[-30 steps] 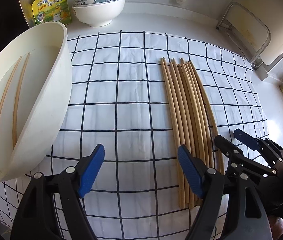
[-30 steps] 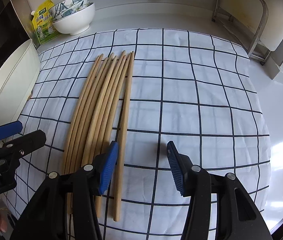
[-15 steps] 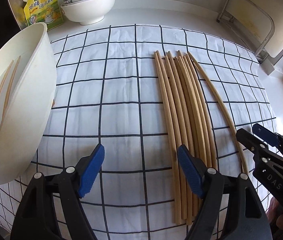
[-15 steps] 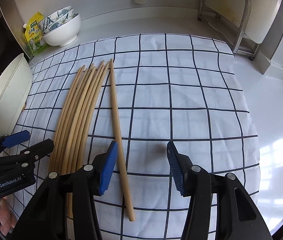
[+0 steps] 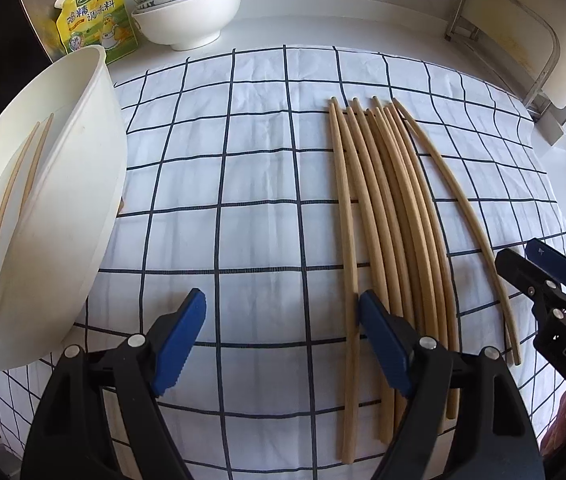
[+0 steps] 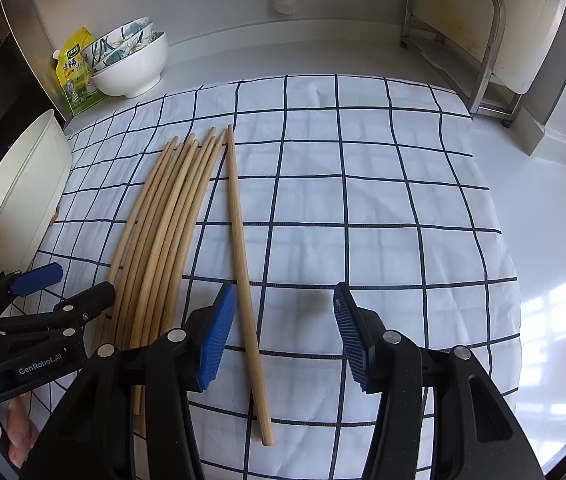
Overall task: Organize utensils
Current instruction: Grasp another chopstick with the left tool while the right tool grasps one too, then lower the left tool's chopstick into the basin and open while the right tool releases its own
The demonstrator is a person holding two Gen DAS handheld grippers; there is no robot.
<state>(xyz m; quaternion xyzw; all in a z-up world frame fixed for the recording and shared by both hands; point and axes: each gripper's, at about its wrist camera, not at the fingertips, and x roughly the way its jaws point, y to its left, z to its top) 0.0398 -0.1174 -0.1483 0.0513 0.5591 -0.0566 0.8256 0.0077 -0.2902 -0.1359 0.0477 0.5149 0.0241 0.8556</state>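
A white cloth with a dark grid (image 5: 243,184) covers the middle of the white counter (image 6: 555,264). On this cloth lies a bundle of wooden chopsticks (image 5: 387,216), side by side and touching each other, with their thin ends toward the back wall. One single chopstick (image 6: 243,264) lies apart from the bundle on its right side; its far end comes near the bundle tips and its near end spreads away from them.

The left gripper (image 5: 279,344) hangs over the cloth just left of the bundle. Its jaws are opening, and between them is only bare cloth; the right blue pad is over the leftmost chopstick of the bundle, and whether it touches it one cannot tell. The right gripper (image 6: 283,332) hangs over the near part of the single chopstick. Its jaws stand open, the chopstick passes just beside the left pad, and the pads do not press on it.

At the left edge a white oval basin (image 5: 83,216) is tilted, and two chopsticks (image 5: 15,204) lie inside it. Behind it stands a yellow-green seasoning pouch (image 5: 95,24), and next to the pouch there are stacked bowls (image 5: 187,12), a flower-patterned one inside a plain white one. At the back right a metal rack (image 6: 475,40) stands on the counter
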